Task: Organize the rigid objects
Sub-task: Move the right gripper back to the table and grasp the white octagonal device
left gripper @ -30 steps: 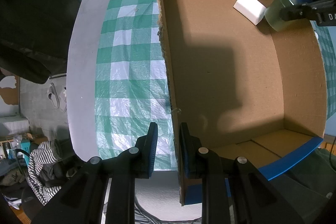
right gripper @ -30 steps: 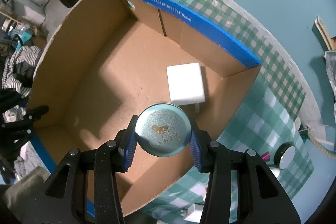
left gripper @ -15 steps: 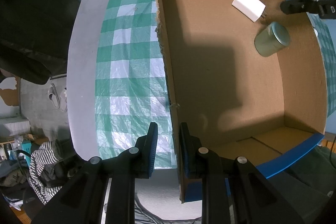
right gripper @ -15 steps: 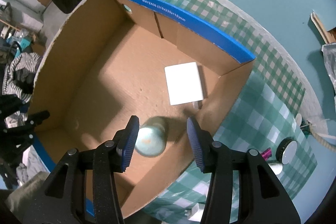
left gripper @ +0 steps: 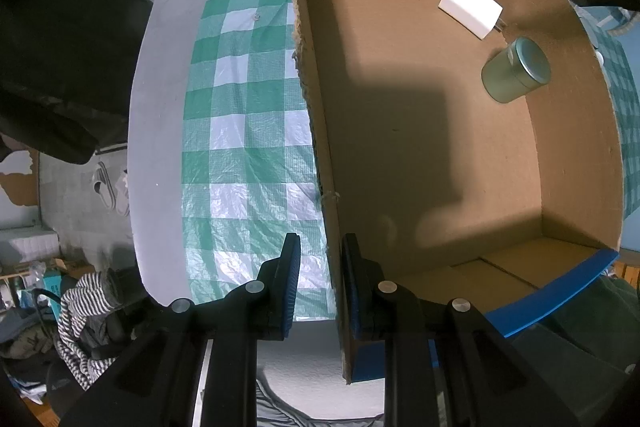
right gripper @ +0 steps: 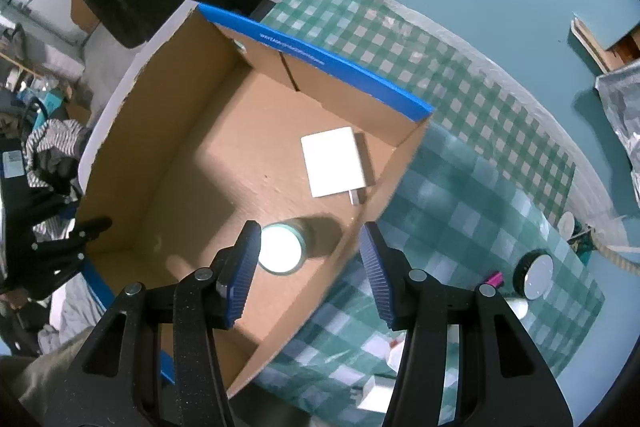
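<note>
Left tongs (left gripper: 320, 279) clamp box wall (left gripper: 320, 155); right tongs (right gripper: 310, 267) opening, empty.

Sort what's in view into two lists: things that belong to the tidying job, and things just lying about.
Part of the job:
cardboard box
white charger, in the box
round tin, in the box
round black-rimmed item, on the checked cloth
left gripper, clamping the box wall
right gripper, jaws opening, empty

Lying about:
striped garment
slippers
</note>
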Action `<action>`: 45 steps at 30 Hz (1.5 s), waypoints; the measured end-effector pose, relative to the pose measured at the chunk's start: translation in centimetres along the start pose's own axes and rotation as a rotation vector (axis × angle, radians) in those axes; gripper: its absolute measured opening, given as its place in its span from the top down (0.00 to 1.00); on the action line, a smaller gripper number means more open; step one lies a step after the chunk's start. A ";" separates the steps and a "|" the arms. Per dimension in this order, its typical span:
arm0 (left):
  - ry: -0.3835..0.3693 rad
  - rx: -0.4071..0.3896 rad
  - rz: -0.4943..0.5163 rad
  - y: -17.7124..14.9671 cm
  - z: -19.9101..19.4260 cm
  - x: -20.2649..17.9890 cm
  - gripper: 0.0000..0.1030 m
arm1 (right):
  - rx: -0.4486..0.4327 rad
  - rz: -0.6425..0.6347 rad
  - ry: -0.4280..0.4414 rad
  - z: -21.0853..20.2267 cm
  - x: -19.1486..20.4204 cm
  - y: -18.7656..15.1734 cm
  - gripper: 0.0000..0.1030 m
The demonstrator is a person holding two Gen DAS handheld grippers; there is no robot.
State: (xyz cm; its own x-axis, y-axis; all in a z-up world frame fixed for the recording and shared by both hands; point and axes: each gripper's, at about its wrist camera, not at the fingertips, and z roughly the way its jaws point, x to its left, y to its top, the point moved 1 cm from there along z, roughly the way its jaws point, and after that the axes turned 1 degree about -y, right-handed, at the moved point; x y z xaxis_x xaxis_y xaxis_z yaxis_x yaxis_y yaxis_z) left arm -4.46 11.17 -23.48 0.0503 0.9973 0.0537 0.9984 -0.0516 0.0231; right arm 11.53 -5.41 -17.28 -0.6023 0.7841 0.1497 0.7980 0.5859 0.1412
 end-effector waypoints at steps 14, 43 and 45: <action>0.003 0.002 0.018 0.0 0.0 -0.1 0.80 | -0.002 0.086 -0.033 -2.4 -4.7 -4.5 0.46; 0.020 0.030 0.002 0.3 0.1 -0.4 0.80 | 0.156 -0.057 -0.029 5.3 -10.1 -14.5 0.36; 0.022 0.031 -0.003 0.3 0.1 -0.3 0.80 | 0.164 -0.087 -0.029 5.8 -10.0 -14.7 0.36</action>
State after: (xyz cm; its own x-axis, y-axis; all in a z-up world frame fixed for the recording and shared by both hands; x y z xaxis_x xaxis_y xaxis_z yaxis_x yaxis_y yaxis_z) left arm -4.19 10.82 -23.60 0.0472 0.9960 0.0752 0.9989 -0.0467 -0.0080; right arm 5.95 -20.66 -26.48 -0.6702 0.7331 0.1154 0.7373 0.6755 -0.0091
